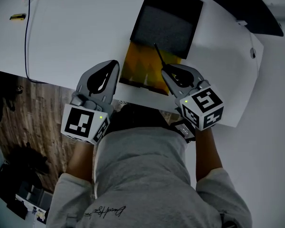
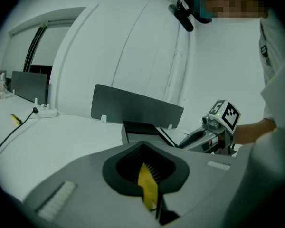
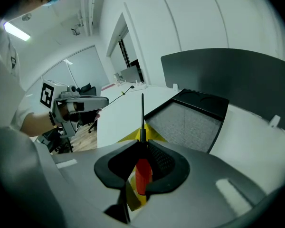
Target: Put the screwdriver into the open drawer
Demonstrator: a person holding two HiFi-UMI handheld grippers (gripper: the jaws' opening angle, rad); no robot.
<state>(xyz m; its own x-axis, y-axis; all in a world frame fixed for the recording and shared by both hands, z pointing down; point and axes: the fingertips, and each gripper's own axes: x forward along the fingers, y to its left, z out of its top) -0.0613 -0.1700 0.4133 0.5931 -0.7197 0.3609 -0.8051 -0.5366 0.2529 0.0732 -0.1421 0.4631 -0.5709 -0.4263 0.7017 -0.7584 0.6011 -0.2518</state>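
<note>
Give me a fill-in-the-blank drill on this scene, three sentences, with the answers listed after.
1. The right claw grips the screwdriver by its ___ handle.
2. The open drawer is ___ inside.
3. The left claw is shut and holds ___.

Missing words: red; yellow; nothing.

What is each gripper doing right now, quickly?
Left gripper: closed, empty.
Right gripper: closed on the red-handled screwdriver with a thin black metal shaft.
</note>
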